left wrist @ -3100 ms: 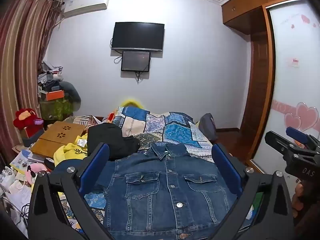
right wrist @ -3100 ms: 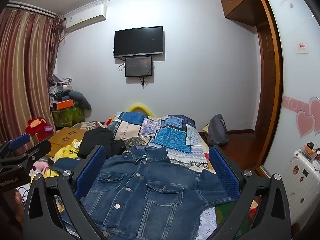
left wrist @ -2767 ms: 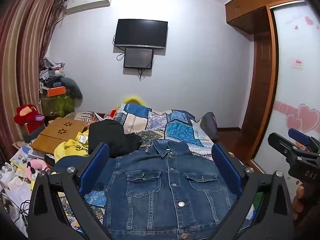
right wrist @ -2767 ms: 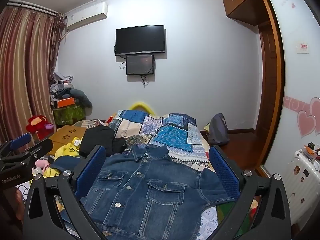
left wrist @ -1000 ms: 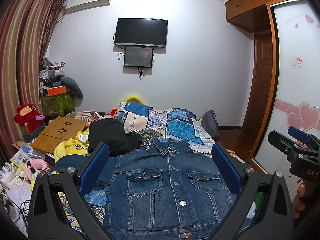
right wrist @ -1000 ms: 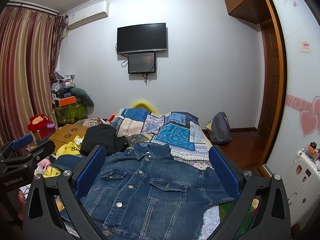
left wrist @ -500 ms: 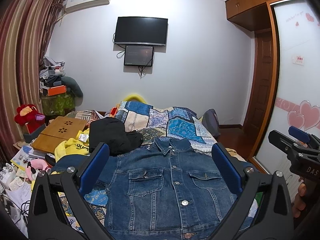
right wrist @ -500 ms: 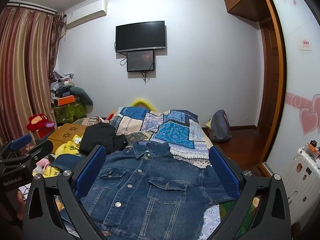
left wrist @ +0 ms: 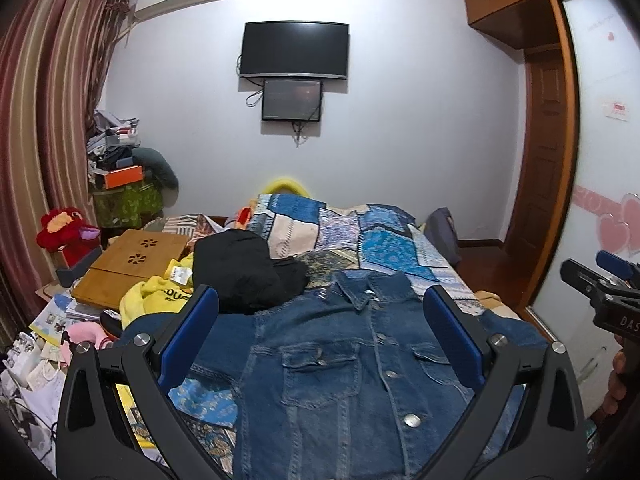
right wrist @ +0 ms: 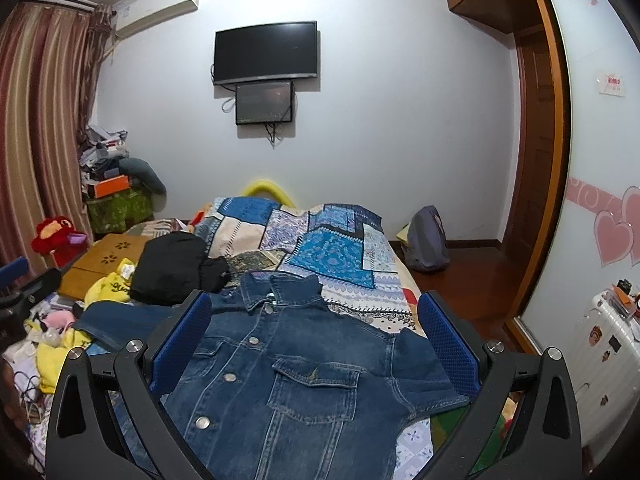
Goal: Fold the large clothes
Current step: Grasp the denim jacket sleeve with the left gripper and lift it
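Observation:
A blue denim jacket (left wrist: 340, 364) (right wrist: 288, 376) lies flat and buttoned on the bed, collar toward the far wall, front side up. My left gripper (left wrist: 320, 308) hovers above its chest, jaws wide apart and holding nothing. My right gripper (right wrist: 314, 308) hangs over the jacket's right half, also open and empty. The right gripper's body (left wrist: 600, 296) shows at the right edge of the left wrist view. At the left edge of the right wrist view the left gripper's body (right wrist: 24, 284) is visible. The jacket's lower hem is cut off by both frames.
A patchwork quilt (left wrist: 360, 236) covers the bed beyond the collar. A black garment (left wrist: 240, 272), a yellow garment (left wrist: 160, 296) and a wooden board (left wrist: 128, 264) crowd the bed's left side. A grey backpack (right wrist: 428, 240) sits on the floor; a white suitcase (right wrist: 612, 340) stands right.
Both views have shifted only slightly; the jacket lies as before and both grippers stay open above it.

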A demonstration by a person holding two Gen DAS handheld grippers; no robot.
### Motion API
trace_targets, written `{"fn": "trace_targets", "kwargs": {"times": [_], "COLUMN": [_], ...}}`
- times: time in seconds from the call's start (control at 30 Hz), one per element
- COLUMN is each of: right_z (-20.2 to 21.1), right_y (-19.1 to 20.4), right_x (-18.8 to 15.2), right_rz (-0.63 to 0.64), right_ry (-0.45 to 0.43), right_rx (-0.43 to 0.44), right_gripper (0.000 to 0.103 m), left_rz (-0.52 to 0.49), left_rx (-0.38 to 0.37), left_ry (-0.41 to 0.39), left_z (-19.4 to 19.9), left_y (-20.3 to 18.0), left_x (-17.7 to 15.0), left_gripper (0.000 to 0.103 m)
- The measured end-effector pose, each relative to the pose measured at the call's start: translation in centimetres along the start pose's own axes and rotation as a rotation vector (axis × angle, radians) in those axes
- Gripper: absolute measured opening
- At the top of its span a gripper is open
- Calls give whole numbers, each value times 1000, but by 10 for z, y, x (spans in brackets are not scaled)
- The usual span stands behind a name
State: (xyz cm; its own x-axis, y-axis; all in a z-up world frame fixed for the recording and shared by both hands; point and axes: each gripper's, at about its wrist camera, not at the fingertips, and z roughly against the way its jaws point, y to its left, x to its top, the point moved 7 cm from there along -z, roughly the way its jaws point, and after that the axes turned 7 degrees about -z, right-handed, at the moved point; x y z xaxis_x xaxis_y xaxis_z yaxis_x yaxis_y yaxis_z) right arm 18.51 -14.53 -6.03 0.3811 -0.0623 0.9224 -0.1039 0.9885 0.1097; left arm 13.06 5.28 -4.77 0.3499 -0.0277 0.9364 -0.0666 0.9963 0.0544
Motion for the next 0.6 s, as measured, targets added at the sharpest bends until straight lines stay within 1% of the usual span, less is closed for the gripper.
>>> {"fn": "trace_targets", "kwargs": {"times": [0.13, 0.33, 0.47, 0.6], "right_z": [-21, -58, -88, -119], "right_y": [-4, -4, 4, 12], "right_x": [4, 6, 6, -1], "right_rz": [-2, 0, 15, 16], "right_ry": [27, 64, 100, 158], "right_rx": [-15, -24, -15, 13], "right_gripper": [102, 102, 102, 102], "left_rz": [35, 87, 160, 196], "left_rx": [22, 109, 185, 253], "left_ry": [25, 82, 151, 217], "left_z": [-28, -77, -112, -146], "left_y": [24, 73, 118, 162], "left_x": [2, -5, -22, -48], "left_gripper": [103, 103, 103, 103]}}
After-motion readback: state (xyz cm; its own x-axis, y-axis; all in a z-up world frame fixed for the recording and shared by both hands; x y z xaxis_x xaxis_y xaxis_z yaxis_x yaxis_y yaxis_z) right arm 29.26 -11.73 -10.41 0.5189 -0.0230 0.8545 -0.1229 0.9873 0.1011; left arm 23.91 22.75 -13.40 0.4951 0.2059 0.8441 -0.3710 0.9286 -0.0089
